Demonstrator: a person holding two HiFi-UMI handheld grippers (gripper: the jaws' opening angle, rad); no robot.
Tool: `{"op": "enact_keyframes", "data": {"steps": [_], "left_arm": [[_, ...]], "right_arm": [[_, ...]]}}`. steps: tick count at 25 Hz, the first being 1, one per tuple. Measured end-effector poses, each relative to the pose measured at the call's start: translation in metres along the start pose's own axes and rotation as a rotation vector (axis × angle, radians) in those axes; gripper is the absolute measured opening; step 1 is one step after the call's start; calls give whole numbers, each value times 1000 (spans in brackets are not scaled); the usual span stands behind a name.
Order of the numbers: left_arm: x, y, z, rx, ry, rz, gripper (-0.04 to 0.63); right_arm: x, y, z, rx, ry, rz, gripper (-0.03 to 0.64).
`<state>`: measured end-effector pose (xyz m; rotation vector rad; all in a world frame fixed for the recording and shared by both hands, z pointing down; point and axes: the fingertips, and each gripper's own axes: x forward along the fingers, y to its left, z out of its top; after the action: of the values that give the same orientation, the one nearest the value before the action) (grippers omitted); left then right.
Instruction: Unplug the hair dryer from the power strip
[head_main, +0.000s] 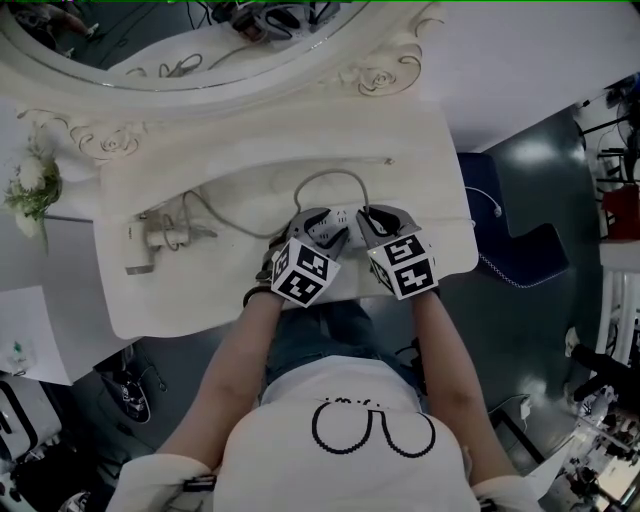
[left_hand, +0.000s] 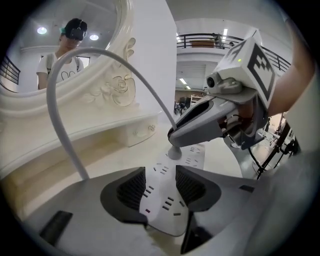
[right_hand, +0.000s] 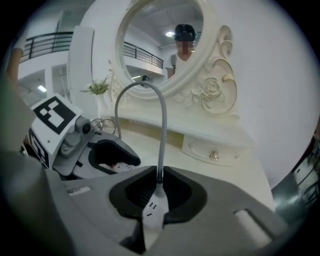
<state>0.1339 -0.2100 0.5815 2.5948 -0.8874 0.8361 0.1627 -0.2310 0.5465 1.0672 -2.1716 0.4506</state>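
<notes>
While the left gripper (left_hand: 161, 188) clamps the power strip (left_hand: 162, 212) across its width, the right gripper (right_hand: 159, 192) grips the upright plug (right_hand: 155, 207), cord (right_hand: 161, 135) rising

A cream dressing table (head_main: 410, 185) with an ornate oval mirror (head_main: 140, 35) stands on dark floor (head_main: 525, 335).

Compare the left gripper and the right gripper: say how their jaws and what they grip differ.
The left gripper has its jaws set wider, clamped across the white power strip. The right gripper has its jaws nearly together, pinching the plug. The left gripper holds something lying flat, while the right gripper holds something standing upright in the strip. Both are grey and point downward, side by side.
</notes>
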Motion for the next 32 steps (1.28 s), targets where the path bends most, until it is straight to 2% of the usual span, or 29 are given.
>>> {"op": "enact_keyframes", "data": {"steps": [4, 6, 8, 12, 14, 17, 28, 30, 32], "left_arm": [[1, 0, 0, -14, -3, 15, 189], [1, 1, 0, -24, -6, 21, 189], [0, 1, 0, -24, -8, 18, 190], [0, -1, 0, -9, 1, 3, 190], [0, 0, 1, -7, 3, 4, 190], [0, -1, 1, -10, 1, 5, 189], [-1, -6, 0, -1, 3, -16, 190], [-1, -6, 0, -1, 2, -14, 190], [-1, -5, 0, -1, 2, -11, 190]], "right_arm": [[2, -11, 2, 214, -69, 42, 40], [-2, -12, 0, 254, -85, 56, 41], [-6, -9, -2, 219, -70, 48, 43], [-7, 0, -2, 19, 10, -1, 41], [-5, 1, -1, -22, 27, -9, 40], [-7, 0, -1, 17, 19, 2, 41], [-14, 2, -6, 37, 16, -20, 41], [-15, -2, -1, 84, -23, -23, 41], [-22, -18, 15, 195, -116, -28, 40]]}}
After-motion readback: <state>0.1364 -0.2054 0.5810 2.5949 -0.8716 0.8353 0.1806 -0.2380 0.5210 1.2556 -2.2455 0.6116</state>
